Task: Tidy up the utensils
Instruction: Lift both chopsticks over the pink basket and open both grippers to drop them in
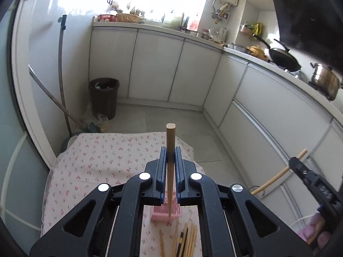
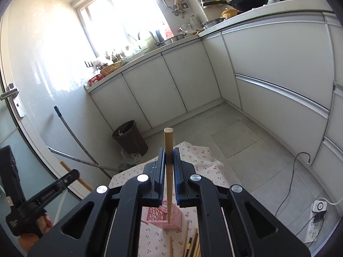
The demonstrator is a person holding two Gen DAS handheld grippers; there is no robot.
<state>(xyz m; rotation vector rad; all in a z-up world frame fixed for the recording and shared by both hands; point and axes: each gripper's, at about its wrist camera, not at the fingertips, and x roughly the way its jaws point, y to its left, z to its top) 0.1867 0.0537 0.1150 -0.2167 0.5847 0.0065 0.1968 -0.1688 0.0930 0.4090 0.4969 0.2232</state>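
My left gripper (image 1: 170,157) is shut on a wooden chopstick (image 1: 170,138) that stands nearly upright, blunt end up, its tip hanging over a pink perforated holder (image 1: 159,215) on the floral tablecloth (image 1: 103,156). My right gripper (image 2: 169,159) is shut on a second wooden chopstick (image 2: 168,141), its tip above the same pink holder (image 2: 156,215). Several loose chopsticks (image 1: 188,239) lie on the cloth in front of the holder, also seen in the right wrist view as loose chopsticks (image 2: 193,246). The right gripper (image 1: 297,162) shows at the right edge of the left wrist view.
White kitchen cabinets (image 1: 158,68) wrap the room. A dark bin (image 1: 104,97) stands on the floor beyond the table, with mop handles (image 1: 62,68) leaning on the wall. A wok (image 1: 283,57) and pot (image 1: 324,80) sit on the counter. A power strip (image 2: 316,222) lies on the floor.
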